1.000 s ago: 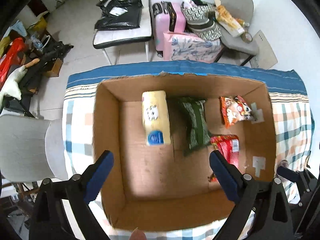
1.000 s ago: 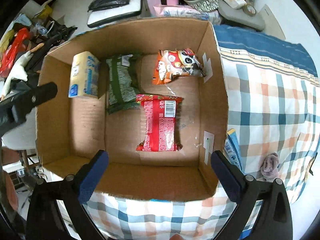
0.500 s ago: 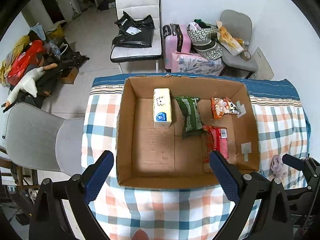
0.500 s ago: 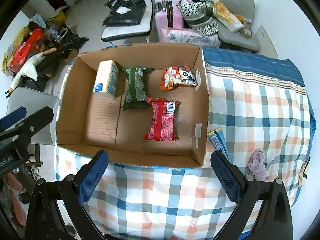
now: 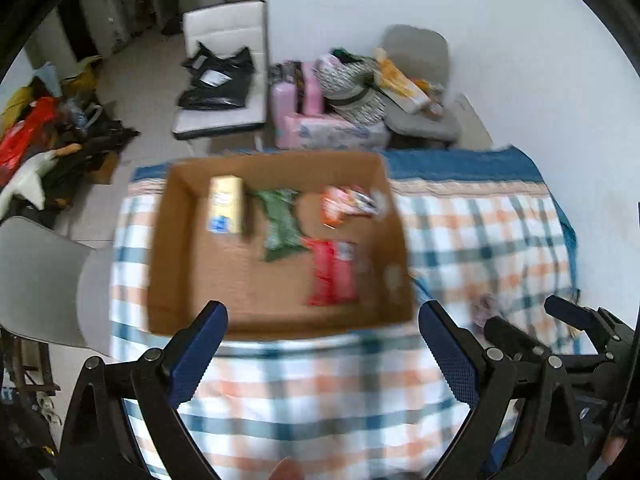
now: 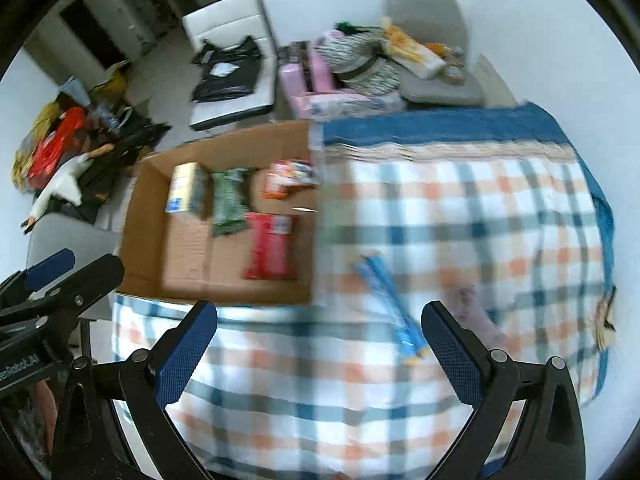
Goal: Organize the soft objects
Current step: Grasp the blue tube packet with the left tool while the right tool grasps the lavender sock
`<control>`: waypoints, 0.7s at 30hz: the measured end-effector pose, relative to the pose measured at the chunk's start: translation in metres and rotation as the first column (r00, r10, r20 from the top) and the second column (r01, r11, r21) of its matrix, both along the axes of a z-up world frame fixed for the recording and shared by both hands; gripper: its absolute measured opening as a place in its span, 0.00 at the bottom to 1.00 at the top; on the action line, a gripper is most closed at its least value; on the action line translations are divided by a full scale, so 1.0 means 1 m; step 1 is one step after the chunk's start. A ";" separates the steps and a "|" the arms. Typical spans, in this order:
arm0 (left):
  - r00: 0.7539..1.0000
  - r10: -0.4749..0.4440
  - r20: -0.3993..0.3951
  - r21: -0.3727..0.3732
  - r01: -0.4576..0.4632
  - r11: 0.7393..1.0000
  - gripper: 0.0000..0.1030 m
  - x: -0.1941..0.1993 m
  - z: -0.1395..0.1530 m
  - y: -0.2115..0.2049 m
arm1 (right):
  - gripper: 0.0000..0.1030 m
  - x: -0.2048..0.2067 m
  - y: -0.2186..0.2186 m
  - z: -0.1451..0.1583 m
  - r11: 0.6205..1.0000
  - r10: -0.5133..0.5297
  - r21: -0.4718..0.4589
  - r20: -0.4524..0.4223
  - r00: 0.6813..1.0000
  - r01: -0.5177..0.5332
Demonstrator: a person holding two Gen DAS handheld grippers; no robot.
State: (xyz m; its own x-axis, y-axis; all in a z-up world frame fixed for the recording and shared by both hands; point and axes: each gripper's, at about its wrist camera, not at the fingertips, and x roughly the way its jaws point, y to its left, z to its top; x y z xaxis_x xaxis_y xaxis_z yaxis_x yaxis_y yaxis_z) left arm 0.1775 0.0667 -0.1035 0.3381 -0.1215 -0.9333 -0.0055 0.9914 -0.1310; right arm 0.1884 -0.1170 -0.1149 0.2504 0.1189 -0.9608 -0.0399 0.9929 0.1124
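Note:
An open cardboard box [image 5: 176,240] [image 6: 144,208] sits on a plaid-covered table [image 5: 480,232] [image 6: 460,208]. Inside lie a yellow pack [image 5: 226,210] [image 6: 186,194], a green packet [image 5: 280,224] [image 6: 228,202], an orange packet [image 5: 346,204] [image 6: 286,180] and a red packet [image 5: 332,272] [image 6: 270,246]. A blue packet [image 6: 394,308] and a small pinkish soft lump [image 6: 474,312] [image 5: 486,306] lie on the cloth right of the box. My left gripper [image 5: 322,354] is open and empty, above the table's near edge. My right gripper [image 6: 318,354] is open and empty, above the cloth near the blue packet.
A grey chair [image 5: 44,284] stands left of the table. Behind the table are a white chair with black bags [image 5: 222,92], a pink suitcase [image 5: 298,96] and a grey chair piled with items [image 5: 416,92]. Clutter and a toy goose [image 6: 62,188] lie on the floor at left.
Both grippers have pulled up and back from the box and swung right; the box now looks smaller and sits further left. More of the cloth and the blue packet show. Both stay open.

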 end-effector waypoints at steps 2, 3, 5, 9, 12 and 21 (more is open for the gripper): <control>0.999 -0.031 -0.037 -0.037 0.030 0.999 0.95 -0.001 -0.011 -0.029 | 1.00 -0.004 -0.032 -0.004 0.999 -0.032 -0.018 -0.023 0.999 0.031; 0.998 -0.043 -0.054 -0.051 0.041 0.998 0.95 -0.002 -0.017 -0.041 | 1.00 -0.006 -0.048 -0.007 0.999 -0.045 -0.027 -0.038 0.998 0.044; 0.993 -0.067 -0.095 -0.077 0.060 0.995 0.95 -0.002 -0.033 -0.067 | 1.00 -0.008 -0.082 -0.015 0.996 -0.075 -0.059 -0.069 0.995 0.071; 0.980 -0.081 -0.181 -0.131 0.058 0.990 0.95 -0.004 -0.069 -0.110 | 1.00 -0.009 -0.131 -0.034 0.990 -0.094 -0.120 -0.115 0.989 0.080; 0.966 -0.071 -0.249 -0.163 0.031 0.986 0.95 0.000 -0.099 -0.135 | 1.00 -0.003 -0.158 -0.057 0.988 -0.067 -0.148 -0.159 0.985 0.044; 0.906 -0.030 -0.423 -0.155 -0.040 0.987 0.90 0.013 -0.189 -0.181 | 1.00 0.020 -0.191 -0.152 0.984 0.036 -0.154 -0.332 0.942 -0.092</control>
State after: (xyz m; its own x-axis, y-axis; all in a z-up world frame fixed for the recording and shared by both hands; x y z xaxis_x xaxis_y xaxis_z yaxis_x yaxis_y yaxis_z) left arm 0.1904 -0.1146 -0.2925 -0.0831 -0.2772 -0.9572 -0.1003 0.9580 -0.2688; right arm 0.2087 -0.3079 -0.2669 -0.0837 -0.0426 -0.9956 -0.0928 0.9951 -0.0348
